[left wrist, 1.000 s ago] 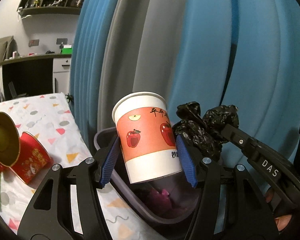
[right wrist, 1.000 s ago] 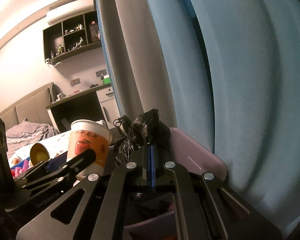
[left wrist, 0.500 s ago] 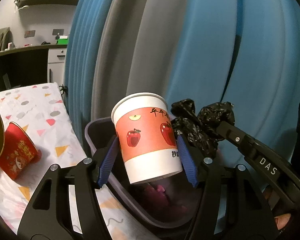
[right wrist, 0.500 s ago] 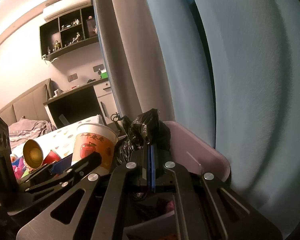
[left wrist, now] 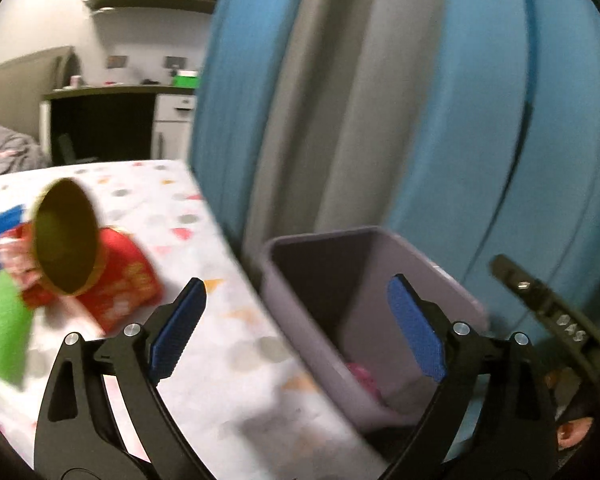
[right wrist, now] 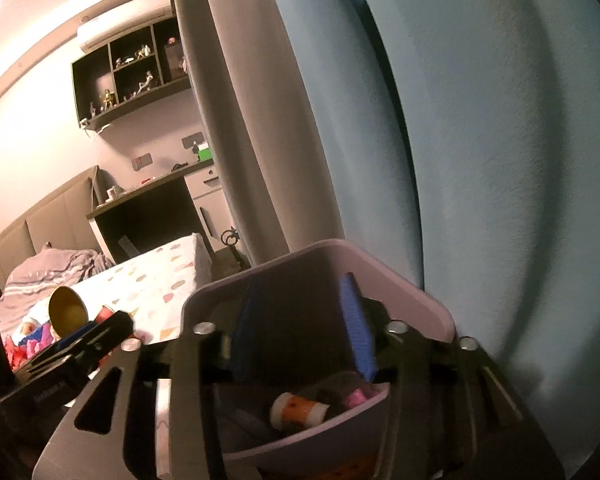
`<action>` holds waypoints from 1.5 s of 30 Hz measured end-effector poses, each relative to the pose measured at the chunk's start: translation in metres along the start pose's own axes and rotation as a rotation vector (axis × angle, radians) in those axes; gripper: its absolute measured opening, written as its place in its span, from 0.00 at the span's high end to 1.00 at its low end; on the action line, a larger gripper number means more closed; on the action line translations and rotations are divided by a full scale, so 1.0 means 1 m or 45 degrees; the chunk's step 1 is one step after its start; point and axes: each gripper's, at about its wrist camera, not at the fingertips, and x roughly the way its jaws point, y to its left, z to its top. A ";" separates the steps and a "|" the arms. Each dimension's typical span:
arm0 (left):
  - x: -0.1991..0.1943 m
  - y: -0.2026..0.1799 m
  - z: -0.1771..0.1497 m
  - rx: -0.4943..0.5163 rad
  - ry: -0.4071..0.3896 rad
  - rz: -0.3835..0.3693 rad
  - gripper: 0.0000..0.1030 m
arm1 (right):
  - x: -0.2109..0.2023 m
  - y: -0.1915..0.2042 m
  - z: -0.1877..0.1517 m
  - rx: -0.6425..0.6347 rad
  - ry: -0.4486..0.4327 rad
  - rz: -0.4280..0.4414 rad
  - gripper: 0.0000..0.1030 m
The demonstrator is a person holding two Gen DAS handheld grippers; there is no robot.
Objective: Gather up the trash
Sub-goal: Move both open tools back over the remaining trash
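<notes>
Both of your grippers, left gripper [left wrist: 296,330] and right gripper [right wrist: 302,328], have just opened and hold nothing; the cup [right wrist: 298,411] lies inside the bin [right wrist: 412,284]. Swing carelessly and you could tip it off the bed [left wrist: 204,360].

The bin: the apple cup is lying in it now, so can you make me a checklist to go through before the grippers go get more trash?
1. Left gripper empty: ok. Its jaws have just been opening and nothing is between them.
2. Right gripper empty: ok. Its jaws have just been opening, with nothing pinched.
3. Apple cup inside the bin: ok, it lies on its side at the bottom.
4. Black bag in the bin: cannot tell, only a dark lump shows beside the cup.
5. More trash to fetch: ok, a red cup lies tipped over on the patterned bedsheet.
6. Bin upright: ok.
</notes>
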 end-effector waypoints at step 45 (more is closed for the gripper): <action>-0.227 0.272 -0.049 -0.260 -0.130 0.756 0.11 | -0.046 0.244 -0.082 -0.321 0.125 0.467 0.34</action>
